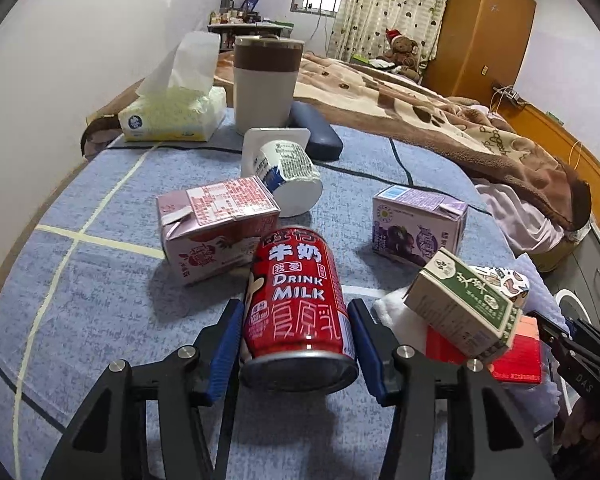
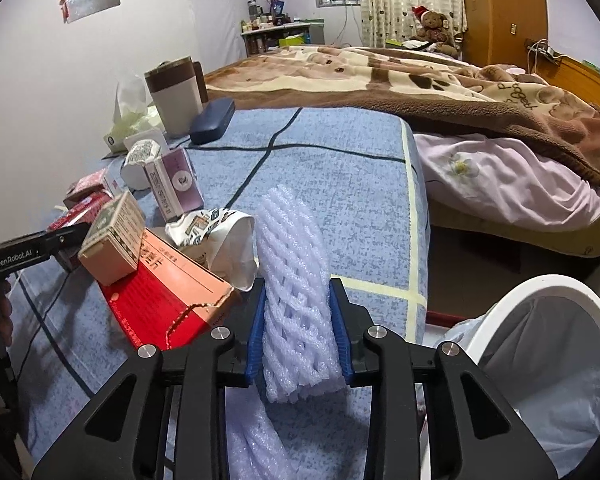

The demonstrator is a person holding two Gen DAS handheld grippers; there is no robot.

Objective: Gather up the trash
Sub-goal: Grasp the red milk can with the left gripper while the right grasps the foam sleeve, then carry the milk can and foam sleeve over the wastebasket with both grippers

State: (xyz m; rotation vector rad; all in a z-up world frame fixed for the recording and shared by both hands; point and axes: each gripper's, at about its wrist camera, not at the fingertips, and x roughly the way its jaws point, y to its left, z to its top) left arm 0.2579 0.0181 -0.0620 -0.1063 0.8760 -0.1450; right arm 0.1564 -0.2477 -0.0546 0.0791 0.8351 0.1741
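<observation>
I have the red milk can (image 1: 298,308) lying on its side between my left gripper's (image 1: 296,346) 2 blue pads, base toward the camera. The left pad looks pressed to the can's side, but I see a thin gap at the right pad, so I cannot tell if the grip is closed on it. Just beyond the fingertips, up and to the left, sits a pink carton (image 1: 216,228), with a white yogurt cup (image 1: 286,176) tipped over behind it. Beyond the right finger stands a purple carton (image 1: 418,226), and close to that finger's right a green-and-tan carton (image 1: 462,306) rests on a red box (image 1: 518,356).

My right gripper (image 2: 298,328) is pinching a white foam net sleeve (image 2: 296,280), both blue pads squeezing its sides, the sleeve rising past the fingertips. Left of the left finger the same red box (image 2: 168,300) lies on the blue plaid cover (image 2: 340,184), a crumpled printed wrapper (image 2: 216,236) just beside the foam. Right of the right finger, lower down, is a white bin (image 2: 556,292) with a liner.
</observation>
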